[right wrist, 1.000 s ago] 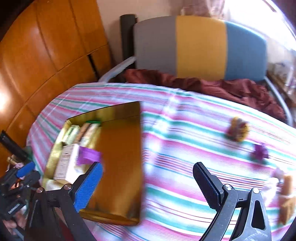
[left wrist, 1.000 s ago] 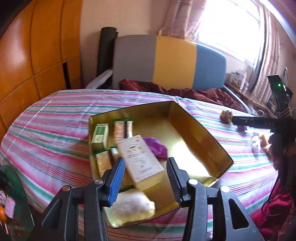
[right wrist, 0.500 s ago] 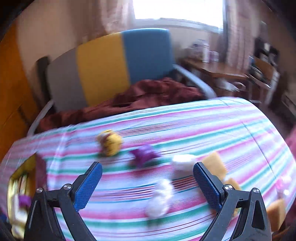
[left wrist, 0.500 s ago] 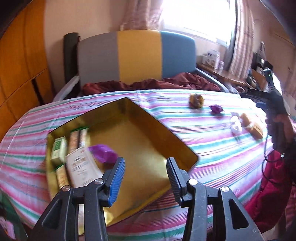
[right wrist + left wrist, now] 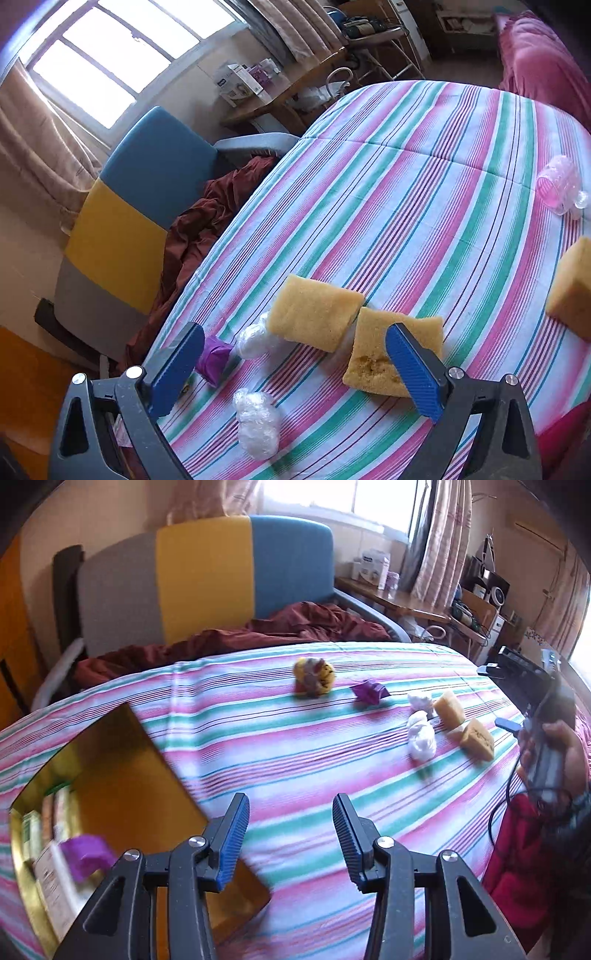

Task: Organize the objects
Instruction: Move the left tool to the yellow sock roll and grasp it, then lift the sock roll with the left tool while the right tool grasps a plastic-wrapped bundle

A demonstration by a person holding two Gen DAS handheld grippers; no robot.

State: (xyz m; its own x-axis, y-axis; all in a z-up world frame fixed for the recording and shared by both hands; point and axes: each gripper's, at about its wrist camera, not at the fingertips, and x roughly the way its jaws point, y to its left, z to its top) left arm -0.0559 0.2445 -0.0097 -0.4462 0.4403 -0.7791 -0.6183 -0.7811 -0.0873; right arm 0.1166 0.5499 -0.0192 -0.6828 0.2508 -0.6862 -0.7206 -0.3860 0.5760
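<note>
My left gripper is open and empty above the striped tablecloth, just right of the gold box, which holds small cartons and a purple wrapper. My right gripper is open and empty, hovering over two yellow sponges, two white plastic wads and a purple wrapper. In the left wrist view the same sponges, white wad, purple wrapper and a yellow-grey ball lie at the far right. The right gripper shows there in a hand.
A third sponge and a pink clear plastic piece lie toward the table's right edge. A grey, yellow and blue chair with a maroon cloth stands behind the table. A cluttered desk stands by the window.
Both grippers have swung right, away from the gold box. The right gripper now hangs close over the sponges and wads. Both stay open and empty.
</note>
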